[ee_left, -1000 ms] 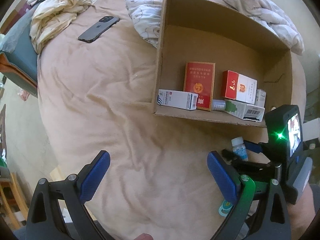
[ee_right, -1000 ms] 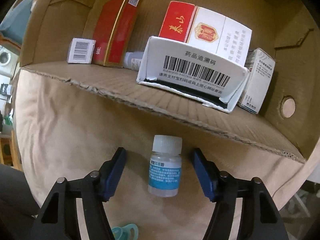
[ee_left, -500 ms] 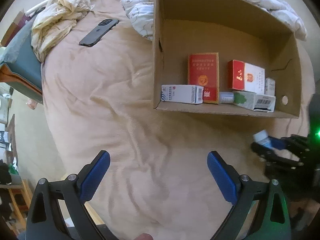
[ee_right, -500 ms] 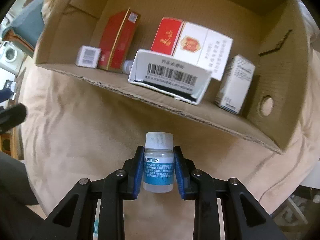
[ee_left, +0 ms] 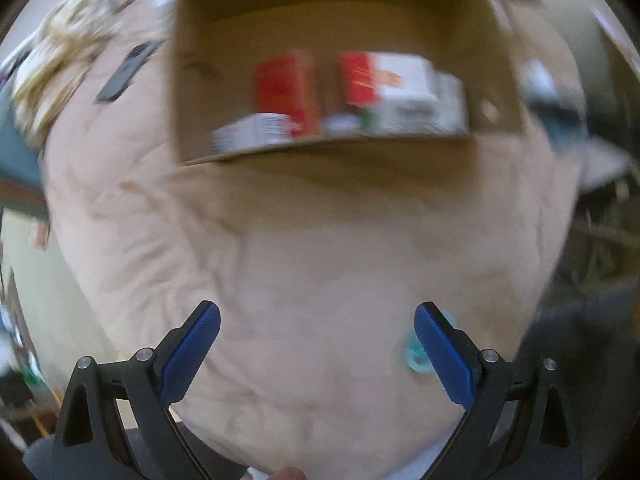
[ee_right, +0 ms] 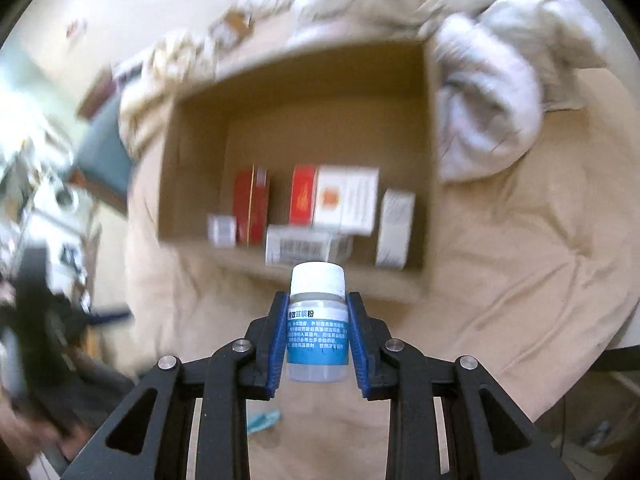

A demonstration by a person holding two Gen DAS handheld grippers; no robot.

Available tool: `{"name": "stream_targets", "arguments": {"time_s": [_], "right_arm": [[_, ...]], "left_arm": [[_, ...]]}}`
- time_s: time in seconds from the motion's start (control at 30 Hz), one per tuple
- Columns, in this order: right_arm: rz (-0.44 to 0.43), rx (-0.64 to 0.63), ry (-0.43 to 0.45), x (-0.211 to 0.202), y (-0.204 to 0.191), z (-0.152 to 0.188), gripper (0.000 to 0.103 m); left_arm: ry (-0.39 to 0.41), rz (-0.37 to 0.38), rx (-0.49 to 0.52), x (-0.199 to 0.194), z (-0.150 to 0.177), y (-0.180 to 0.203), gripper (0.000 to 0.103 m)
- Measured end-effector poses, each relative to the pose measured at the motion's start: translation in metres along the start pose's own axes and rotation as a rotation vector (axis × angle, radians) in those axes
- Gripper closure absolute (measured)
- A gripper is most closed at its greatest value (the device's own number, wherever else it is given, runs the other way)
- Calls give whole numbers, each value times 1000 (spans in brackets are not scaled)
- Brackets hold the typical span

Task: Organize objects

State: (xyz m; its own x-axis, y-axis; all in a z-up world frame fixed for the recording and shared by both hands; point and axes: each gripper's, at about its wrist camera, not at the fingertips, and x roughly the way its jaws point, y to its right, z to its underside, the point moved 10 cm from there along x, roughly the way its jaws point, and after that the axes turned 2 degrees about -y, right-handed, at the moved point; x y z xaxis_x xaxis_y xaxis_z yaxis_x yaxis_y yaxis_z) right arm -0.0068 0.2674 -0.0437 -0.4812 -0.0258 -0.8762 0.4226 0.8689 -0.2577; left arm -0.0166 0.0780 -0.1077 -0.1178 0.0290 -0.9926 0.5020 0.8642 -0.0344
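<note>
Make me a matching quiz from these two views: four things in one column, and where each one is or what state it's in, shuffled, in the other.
Things:
1. bottle
2. left tool
3. phone
4. red and white pack

Place or state:
A. inside the cardboard box
B. open, nothing between its pads
C. clamped in the right tool
D. lying on the bedcover, left of the box

Pairs: 1-C, 2-B, 3-D, 4-A
</note>
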Motion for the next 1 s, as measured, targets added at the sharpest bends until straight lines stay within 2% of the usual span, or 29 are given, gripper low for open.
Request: {"name": "stream_targets", "arguments": {"time_s": [0.07, 0.2, 0.5, 0.6, 0.7, 0.77, 0.8, 0.87, 1.0], "right_arm": [[-13, 29, 45, -13, 14, -21, 73], [-48, 55, 91, -22, 12, -39, 73], [-97, 51, 93, -37, 18, -35, 73], [-103, 44, 89, -39, 18, -34, 73], [-107, 34, 89, -39, 16, -35, 73], [-111, 32, 88, -39, 15, -35, 73], [-112, 28, 86, -38, 14, -35, 73], [-110, 25, 82, -37, 14, -34, 73], [-103, 11, 71, -33, 12, -33, 73]], "left_arm": [[-13, -5, 76, 2, 3, 27, 6], [-50, -29, 171, 18, 6, 64, 6], [-122, -59, 249, 56, 6, 102, 6], [-126, -87, 261, 64, 4, 106, 10], [-137, -110, 268, 70, 5, 106, 34], [-147, -109, 264, 72, 6, 105, 61], [-152, -105, 264, 73, 7, 104, 66], [-153, -105, 269, 73, 9, 102, 90], [-144, -120, 280, 69, 11, 95, 96]]}}
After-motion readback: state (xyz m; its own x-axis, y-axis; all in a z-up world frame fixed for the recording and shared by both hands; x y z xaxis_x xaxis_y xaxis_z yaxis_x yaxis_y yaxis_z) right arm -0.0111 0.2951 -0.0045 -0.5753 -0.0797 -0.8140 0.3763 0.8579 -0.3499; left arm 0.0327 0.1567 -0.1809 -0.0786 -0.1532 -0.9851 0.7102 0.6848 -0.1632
